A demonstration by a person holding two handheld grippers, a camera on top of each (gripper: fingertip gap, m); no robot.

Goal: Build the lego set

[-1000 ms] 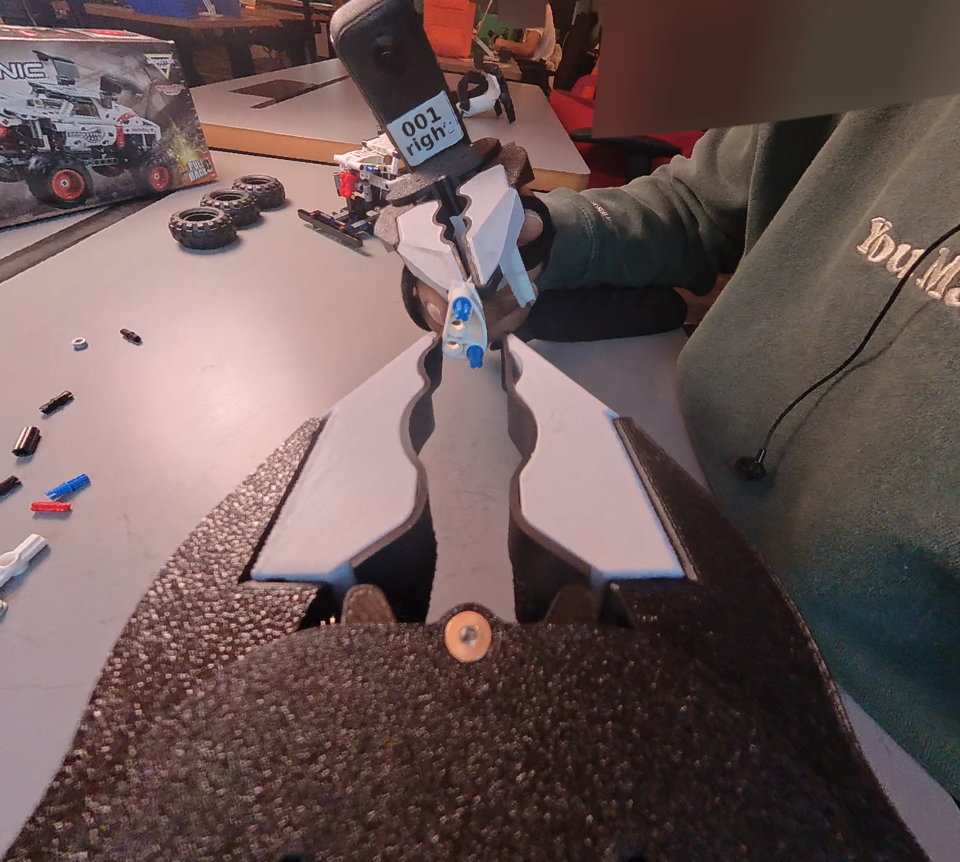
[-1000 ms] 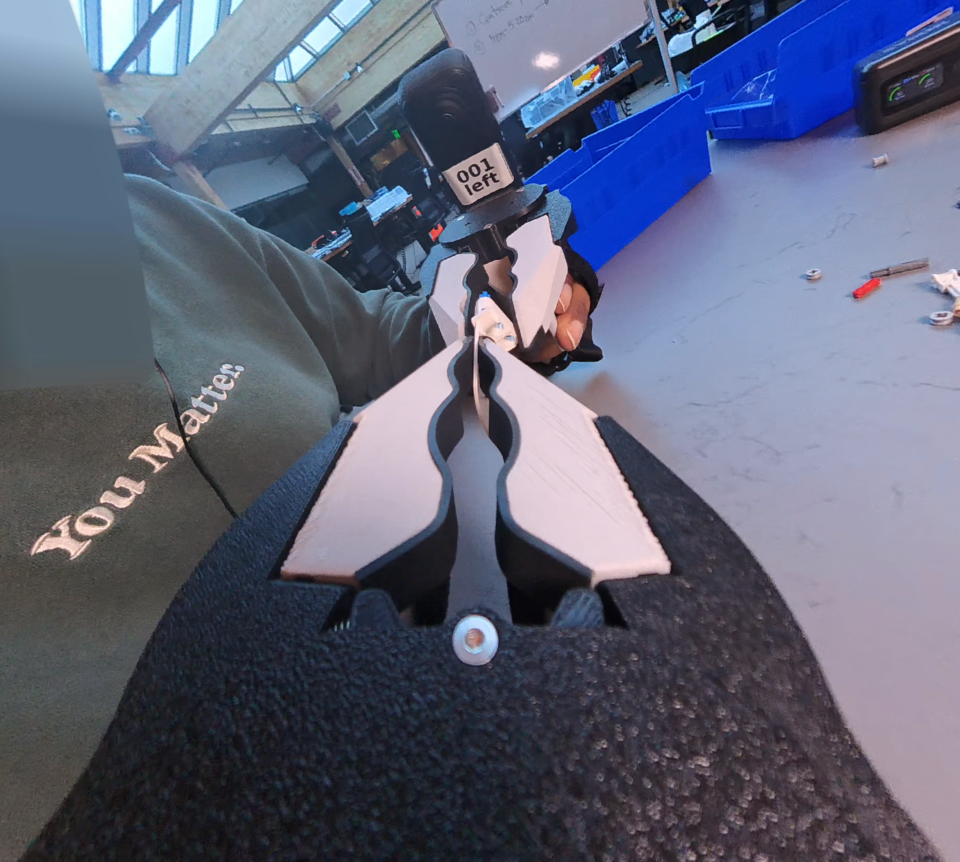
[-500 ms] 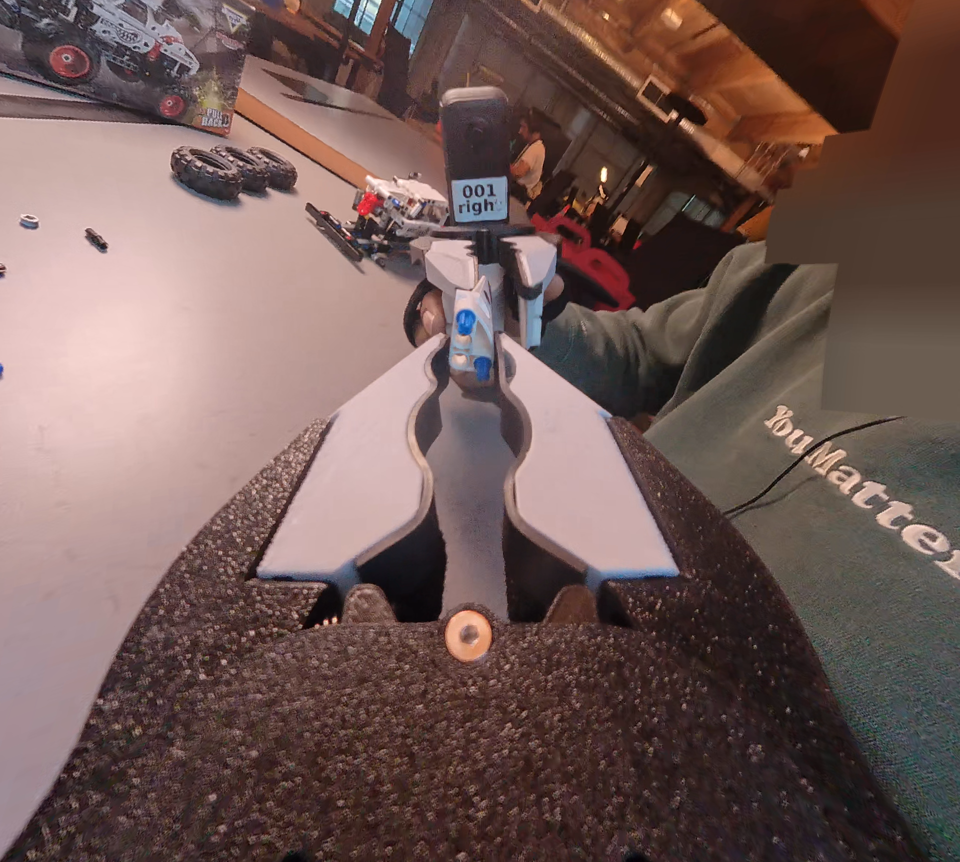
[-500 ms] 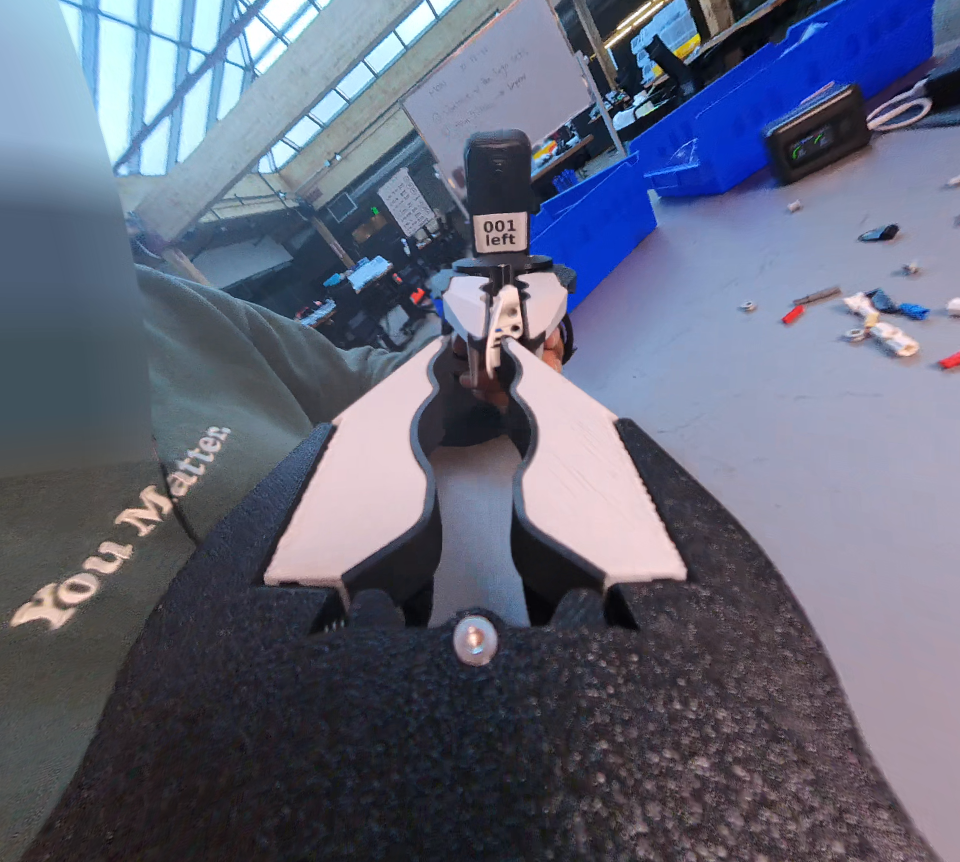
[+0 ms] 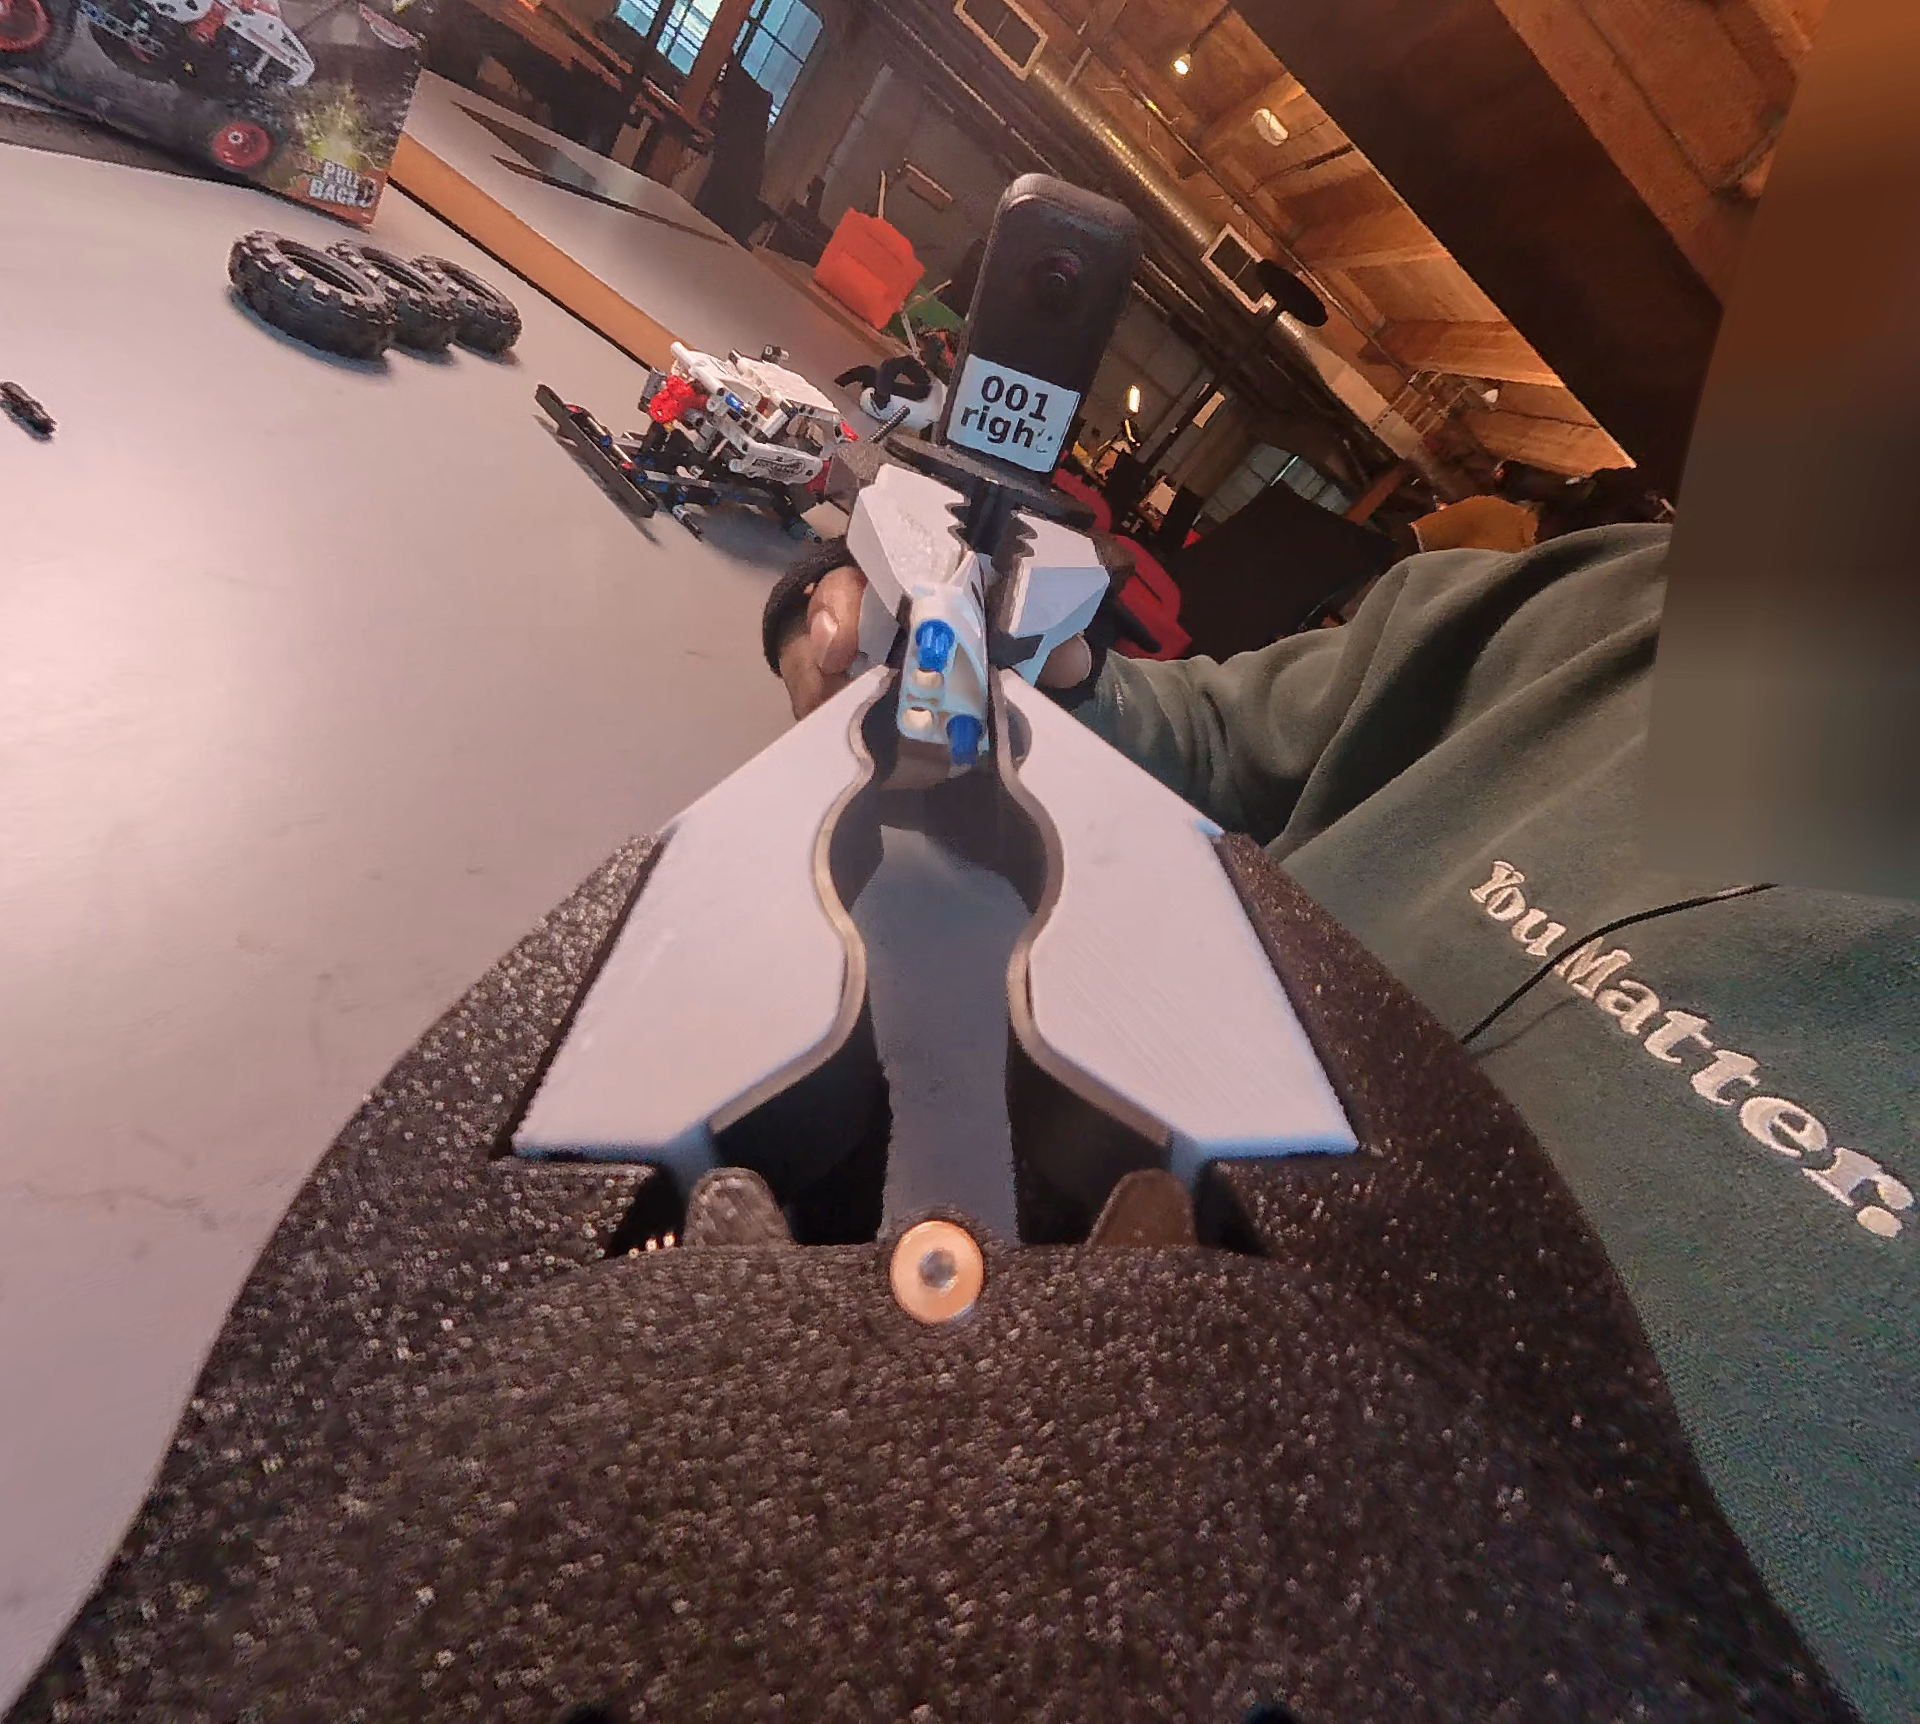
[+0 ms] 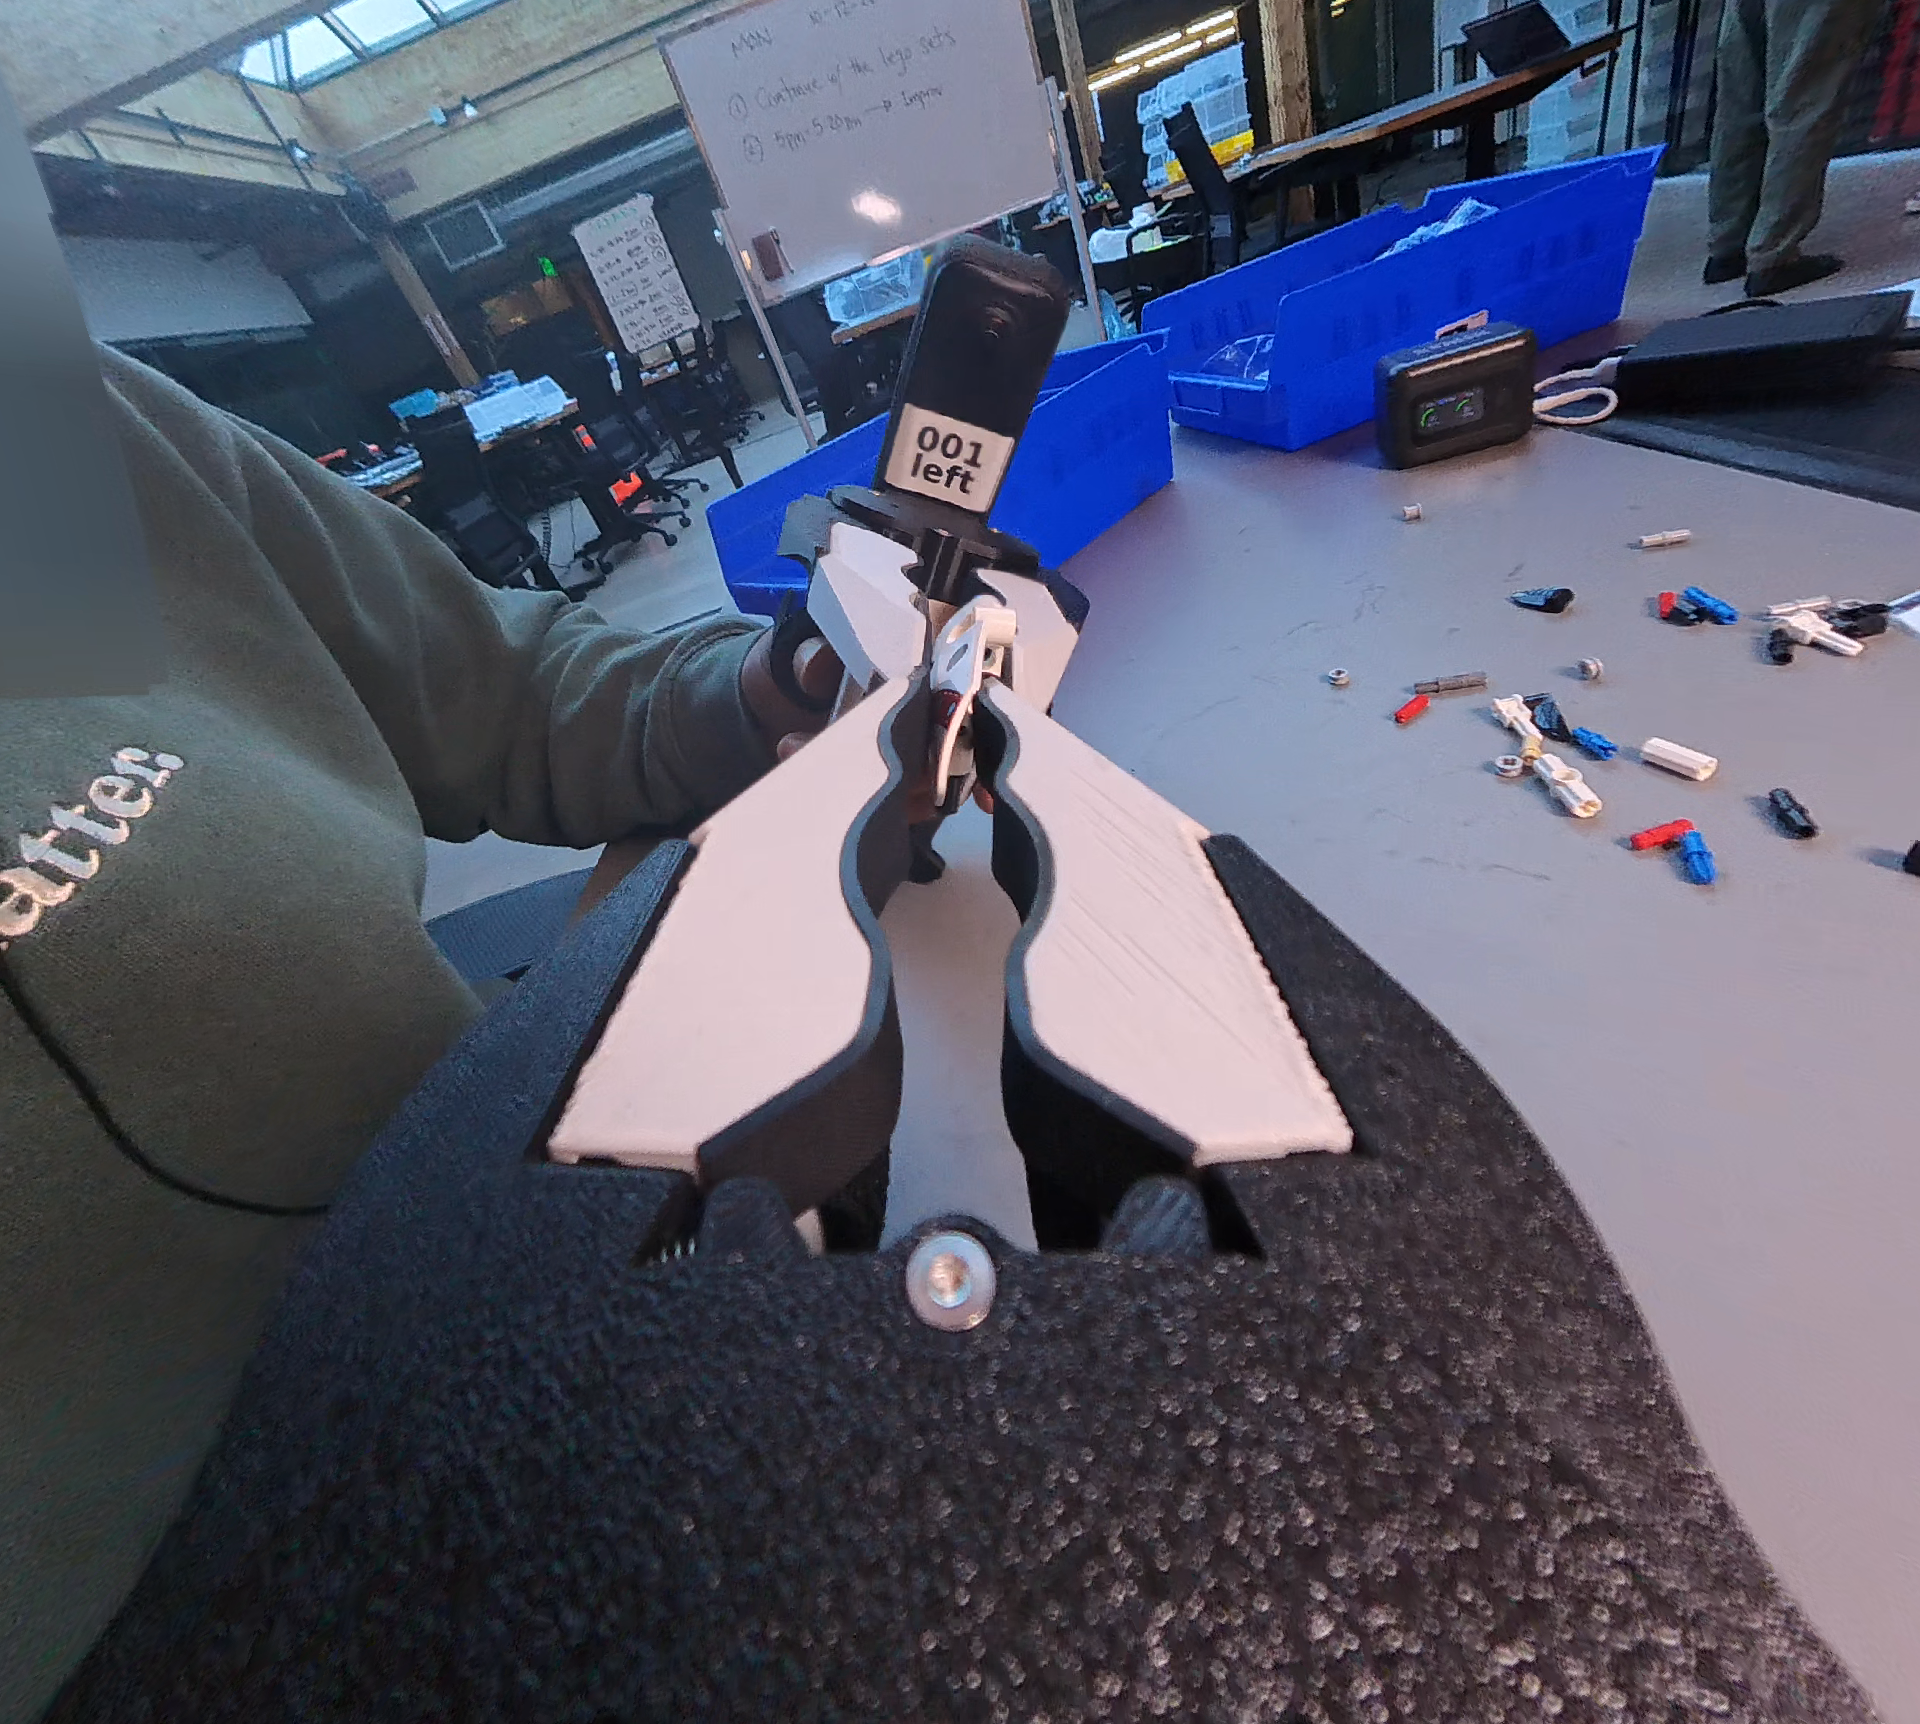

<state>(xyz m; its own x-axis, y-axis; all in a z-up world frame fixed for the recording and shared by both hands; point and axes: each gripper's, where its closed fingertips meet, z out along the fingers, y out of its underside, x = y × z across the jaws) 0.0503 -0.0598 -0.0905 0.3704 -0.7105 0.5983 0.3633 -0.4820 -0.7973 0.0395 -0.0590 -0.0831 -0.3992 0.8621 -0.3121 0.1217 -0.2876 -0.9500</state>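
Both claws meet tip to tip above the grey surface (image 5: 260, 739). The left claw (image 5: 940, 729) pinches a small white lego piece (image 5: 940, 672) with blue pins; the right claw (image 6: 951, 739) looks clenched on the same piece (image 6: 961, 651), though the contact is hard to see. The half-built truck (image 5: 743, 422) sits beyond, near three tyres (image 5: 369, 303).

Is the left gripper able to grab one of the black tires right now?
Probably not yet. The left gripper is held up off the table, tips closed around the small white piece with blue pins. The tires lie apart, with bare table between, so it must let go first.
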